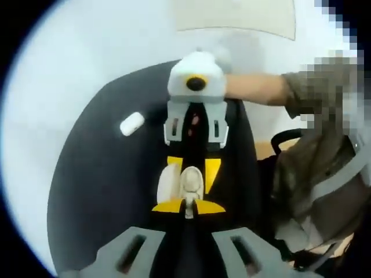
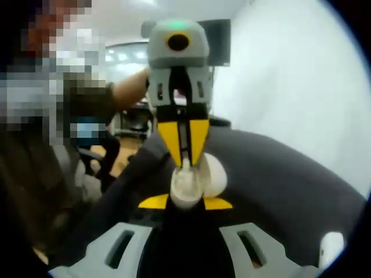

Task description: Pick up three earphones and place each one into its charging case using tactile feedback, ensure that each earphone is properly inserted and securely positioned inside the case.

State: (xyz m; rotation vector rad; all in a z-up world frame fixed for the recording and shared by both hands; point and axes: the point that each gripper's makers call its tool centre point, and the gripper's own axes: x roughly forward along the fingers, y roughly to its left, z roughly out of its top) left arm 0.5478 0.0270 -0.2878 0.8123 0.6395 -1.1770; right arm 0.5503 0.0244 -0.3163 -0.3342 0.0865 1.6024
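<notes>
held steady over the dark mat (image 1: 98, 191) by the left tool (image 1: 189, 207), yellow tips clamped on the open case (image 1: 174, 182), while the right tool (image 1: 195, 159) comes in from opposite, tips pinched on an earbud (image 1: 191, 178) and pressing it down into its slot, apparently so touch can confirm the seating. seen from the left side alone: a second white case (image 1: 132, 123) lying well apart on the mat, plus the bare counter (image 1: 46, 104); from the right side, office background and the lid (image 2: 214, 174) standing behind the bud.

A spare earphone case (image 1: 132, 123) lies on the mat (image 1: 93, 191), left of the held case (image 1: 184, 184).
</notes>
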